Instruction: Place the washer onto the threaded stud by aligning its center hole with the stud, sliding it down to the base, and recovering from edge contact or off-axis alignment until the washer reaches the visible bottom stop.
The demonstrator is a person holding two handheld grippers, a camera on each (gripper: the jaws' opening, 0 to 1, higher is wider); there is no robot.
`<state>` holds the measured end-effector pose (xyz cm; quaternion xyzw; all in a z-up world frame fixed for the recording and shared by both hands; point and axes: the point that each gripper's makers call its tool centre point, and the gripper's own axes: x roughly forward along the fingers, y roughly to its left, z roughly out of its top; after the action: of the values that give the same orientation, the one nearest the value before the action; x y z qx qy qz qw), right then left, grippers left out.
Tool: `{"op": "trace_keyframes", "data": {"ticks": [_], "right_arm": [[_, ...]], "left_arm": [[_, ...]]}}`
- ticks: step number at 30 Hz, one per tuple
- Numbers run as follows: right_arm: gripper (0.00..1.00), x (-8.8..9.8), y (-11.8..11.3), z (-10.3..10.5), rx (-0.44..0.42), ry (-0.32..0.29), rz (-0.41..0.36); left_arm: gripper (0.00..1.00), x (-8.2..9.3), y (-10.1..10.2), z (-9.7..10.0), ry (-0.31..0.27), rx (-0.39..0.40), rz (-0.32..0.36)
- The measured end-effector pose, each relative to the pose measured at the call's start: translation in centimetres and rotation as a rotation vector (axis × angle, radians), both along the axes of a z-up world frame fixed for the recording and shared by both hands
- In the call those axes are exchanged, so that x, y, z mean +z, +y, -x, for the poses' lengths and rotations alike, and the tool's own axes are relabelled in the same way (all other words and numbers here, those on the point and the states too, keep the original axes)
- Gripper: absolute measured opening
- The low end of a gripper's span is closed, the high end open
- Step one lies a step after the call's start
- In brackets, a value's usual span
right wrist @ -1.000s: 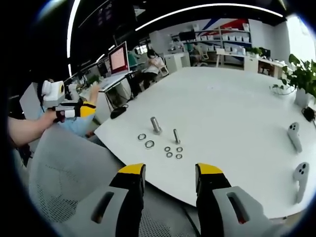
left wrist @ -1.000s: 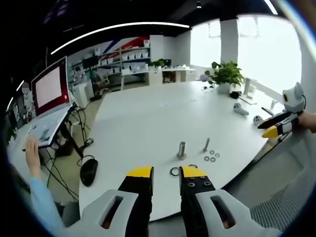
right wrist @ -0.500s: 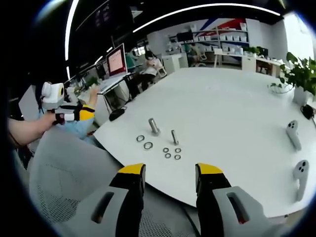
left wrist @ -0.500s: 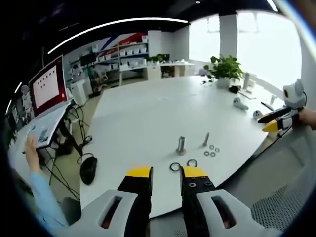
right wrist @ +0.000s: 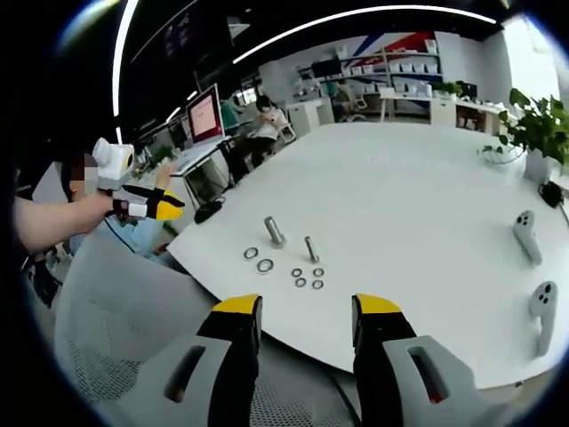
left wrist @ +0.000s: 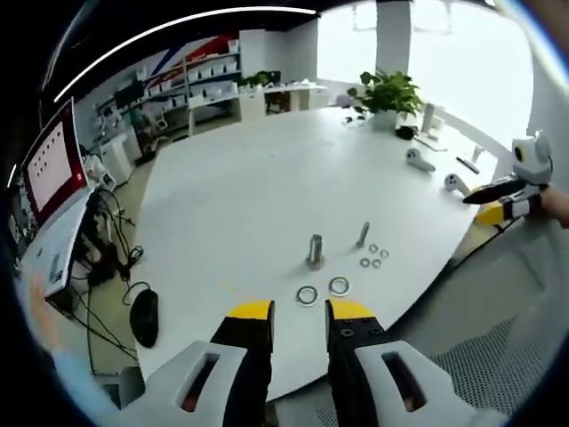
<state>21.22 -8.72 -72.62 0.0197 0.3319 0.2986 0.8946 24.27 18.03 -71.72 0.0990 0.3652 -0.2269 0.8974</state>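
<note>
On the white worktop (left wrist: 249,196) stands the thick stud (left wrist: 315,251), upright. Just before it, toward me, lie two big washers (left wrist: 308,294); beside it stands a thin bolt (left wrist: 363,234) with four small washers (left wrist: 372,258) near. My left tongs (left wrist: 298,310) are slightly spread and empty; my right tongs (right wrist: 300,307) are wide spread, empty.
</note>
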Motion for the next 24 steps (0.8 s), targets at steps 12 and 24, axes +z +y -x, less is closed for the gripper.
{"op": "trace_keyframes", "data": {"ticks": [12,24], "right_arm": [[0.42,-0.1,0.0,0.1,0.000,0.007,0.003],[0.41,-0.1,-0.1,0.0,-0.004,0.009,0.006]], "left_arm": [[0.22,-5.4,-2.2,-1.4,0.145,-0.099,-0.059],[0.23,-9.6,-3.3,-3.0,0.258,-0.160,-0.120]]}}
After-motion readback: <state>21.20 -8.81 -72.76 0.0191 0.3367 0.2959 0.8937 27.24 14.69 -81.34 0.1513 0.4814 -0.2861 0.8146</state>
